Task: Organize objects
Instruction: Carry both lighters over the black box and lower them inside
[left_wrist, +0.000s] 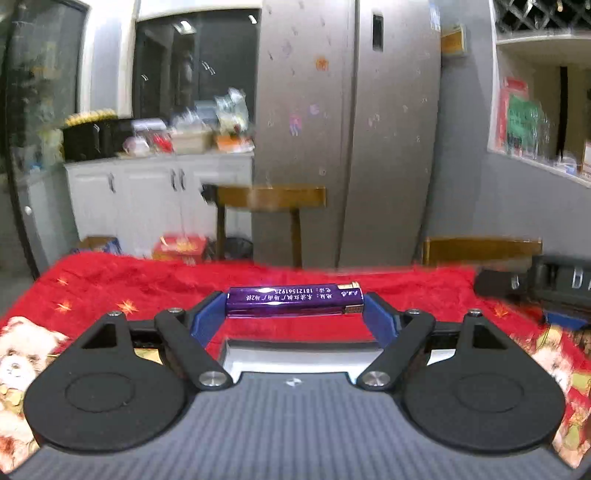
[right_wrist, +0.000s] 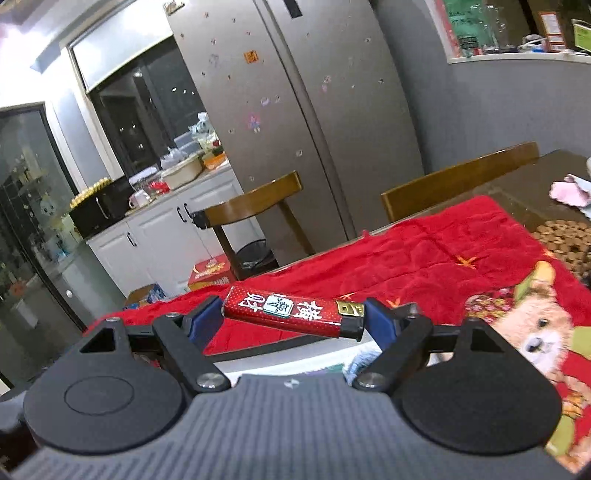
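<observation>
1. Lighters are the things in hand here, one per gripper: a purple lighter (left_wrist: 294, 300) in the left gripper (left_wrist: 295, 314) and a red lighter (right_wrist: 293, 312) in the right gripper (right_wrist: 293, 319).

2. Each lighter lies crosswise between the blue pads, its long axis running from one finger to the other, so the fingers press on its two ends, not its flat sides. Both pairs of fingers stand wide, yet they are closed on the lighters' full length.

3. The purple lighter sits nearly level, metal cap toward the right finger. The red lighter is tilted, its left end higher, black cap end low against the right finger.

4. Both lighters hang clear above the red cloth (left_wrist: 147, 280) that covers the bench; neither touches it.

5. Judging from this, the carry is under way and the set-down is not yet done. No target spot is clear in either view.

6. An end-to-end grip gives little contact, so the red lighter, already askew, looks the likelier to pivot or slip when lowered.

7. The other gripper shows at the right edge of the left wrist view, so the hands are near each other.
</observation>
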